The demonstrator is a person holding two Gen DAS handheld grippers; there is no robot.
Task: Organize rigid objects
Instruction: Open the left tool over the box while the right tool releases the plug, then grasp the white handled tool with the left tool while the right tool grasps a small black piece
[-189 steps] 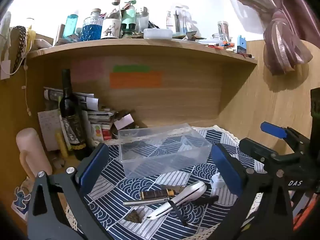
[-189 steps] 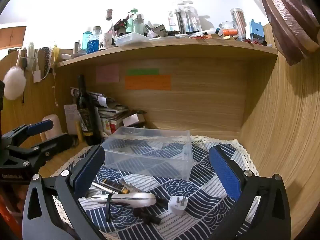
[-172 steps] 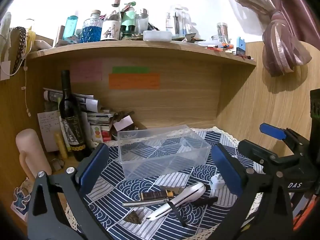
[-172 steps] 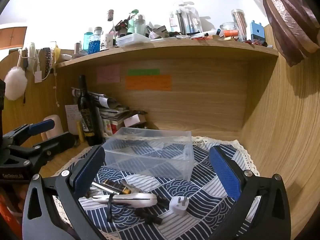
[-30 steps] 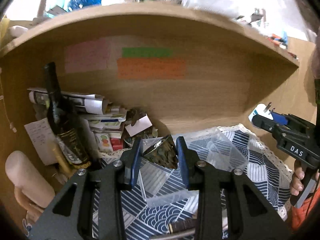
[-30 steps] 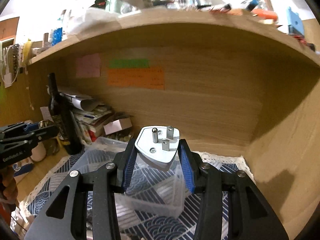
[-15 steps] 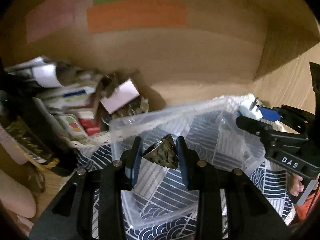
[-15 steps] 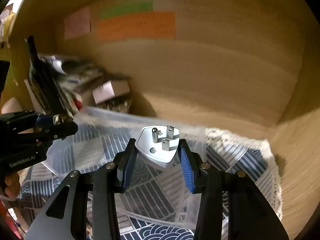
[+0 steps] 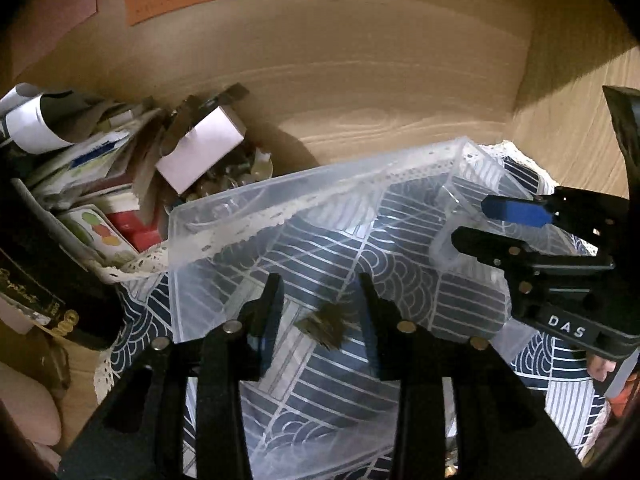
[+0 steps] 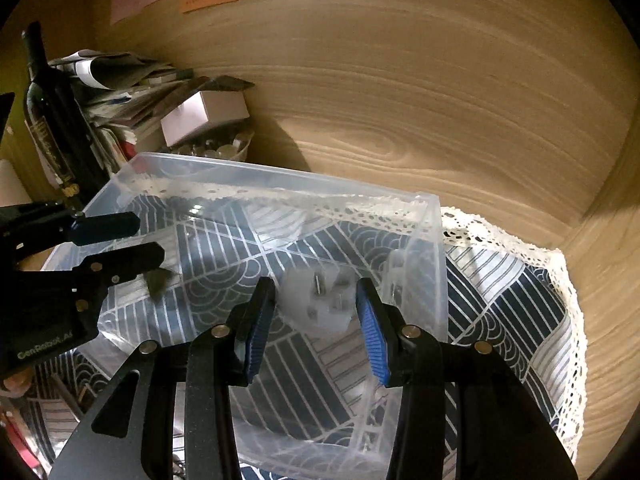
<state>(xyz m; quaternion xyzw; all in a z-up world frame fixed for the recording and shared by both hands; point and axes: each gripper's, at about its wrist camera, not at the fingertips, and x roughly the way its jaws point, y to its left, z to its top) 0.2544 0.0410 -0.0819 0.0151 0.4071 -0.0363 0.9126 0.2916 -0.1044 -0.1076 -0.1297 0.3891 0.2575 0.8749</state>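
A clear plastic bin (image 9: pixel 280 208) sits on a blue patterned cloth; it also shows in the right wrist view (image 10: pixel 280 184). My left gripper (image 9: pixel 320 308) is open over the bin's left part, and a small dark triangular piece (image 9: pixel 324 326) lies loose between its fingers, seen too in the right wrist view (image 10: pixel 158 280). My right gripper (image 10: pixel 316 304) is open over the bin's right part, and a white three-pin plug (image 10: pixel 320 304), blurred, is free between its fingers. The right gripper also shows in the left wrist view (image 9: pixel 492 224).
A dark wine bottle (image 10: pixel 52 120) and a pile of papers and boxes (image 9: pixel 120 168) stand left of the bin. A wooden back wall (image 10: pixel 400 80) and a side wall (image 9: pixel 580 120) close in the space. The cloth's lace edge (image 10: pixel 560 280) lies at right.
Both grippers have tilted down over the bin and opened. The dark piece has left the left jaws and the white plug has left the right jaws, both dropping into the bin.
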